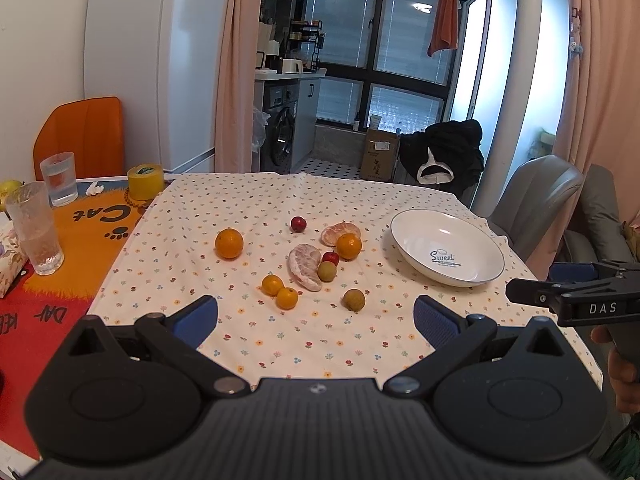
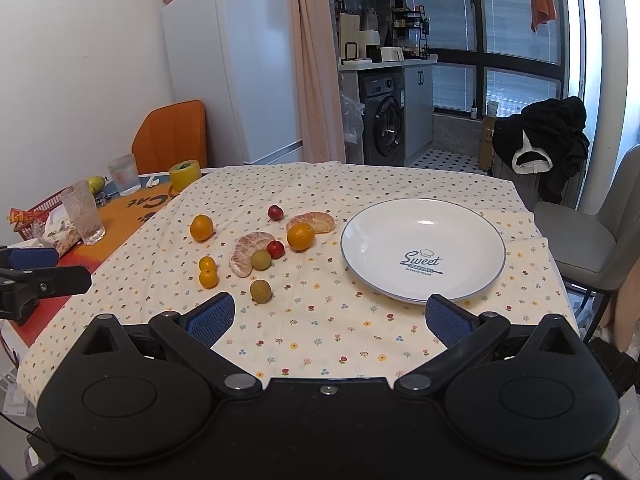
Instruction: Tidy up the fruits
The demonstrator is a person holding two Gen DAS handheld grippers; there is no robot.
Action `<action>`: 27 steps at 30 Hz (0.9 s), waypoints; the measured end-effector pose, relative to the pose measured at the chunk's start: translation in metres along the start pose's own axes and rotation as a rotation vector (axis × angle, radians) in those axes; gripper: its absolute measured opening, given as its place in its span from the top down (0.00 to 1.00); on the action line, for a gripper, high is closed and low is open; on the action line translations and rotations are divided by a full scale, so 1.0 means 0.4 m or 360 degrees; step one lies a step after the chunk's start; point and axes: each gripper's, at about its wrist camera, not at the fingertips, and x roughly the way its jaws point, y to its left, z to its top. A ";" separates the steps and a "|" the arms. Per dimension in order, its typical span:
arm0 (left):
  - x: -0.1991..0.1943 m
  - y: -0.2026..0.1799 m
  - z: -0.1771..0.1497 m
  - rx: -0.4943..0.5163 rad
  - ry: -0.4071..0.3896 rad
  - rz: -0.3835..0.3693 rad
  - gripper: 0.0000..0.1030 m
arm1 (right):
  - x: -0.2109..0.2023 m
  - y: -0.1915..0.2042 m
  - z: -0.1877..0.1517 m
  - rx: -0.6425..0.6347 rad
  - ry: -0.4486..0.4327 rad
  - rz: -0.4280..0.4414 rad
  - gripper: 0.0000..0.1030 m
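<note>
Above the near edge of the tablecloth (image 2: 320, 340), both grippers, left (image 1: 316, 320) and right (image 2: 330, 320), hang wide open and empty, fruits (image 2: 260, 258) scattered left of the bare plate (image 2: 423, 250), so sorting seems unstarted; next, grasp one.

I count four oranges on the surface: one off to the left (image 1: 229, 243), one beside the far peeled piece (image 1: 349, 246), and two small ones touching each other (image 1: 272, 284) (image 1: 287, 298). There are two peeled citrus pieces, a pale pinkish one (image 1: 305, 266) and an orange one (image 1: 340, 231). Two small red fruits (image 1: 298, 224) (image 1: 330, 257). Two brownish-green round fruits (image 1: 326, 271) (image 1: 354, 300). One white plate (image 1: 416, 236), with nothing on it. Off the cloth at the left stand two drinking glasses (image 1: 60, 178) (image 1: 35, 227) and one roll of yellow tape (image 1: 145, 181). I hold two hand-held grippers, mine at left (image 1: 316, 316) and at right (image 2: 330, 316).
</note>
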 end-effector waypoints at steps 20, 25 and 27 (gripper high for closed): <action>0.042 0.007 -0.012 -0.0002 0.0019 -0.0001 0.00 | 0.052 -0.019 -0.022 0.0014 0.0050 0.0038 0.00; 0.075 0.017 -0.023 -0.0036 0.0028 0.0002 0.00 | 0.081 -0.017 -0.029 -0.0008 0.0074 0.0070 0.00; 0.085 0.021 -0.025 -0.0051 0.0022 0.0015 0.00 | 0.092 -0.014 -0.029 -0.0023 0.0072 0.0083 0.00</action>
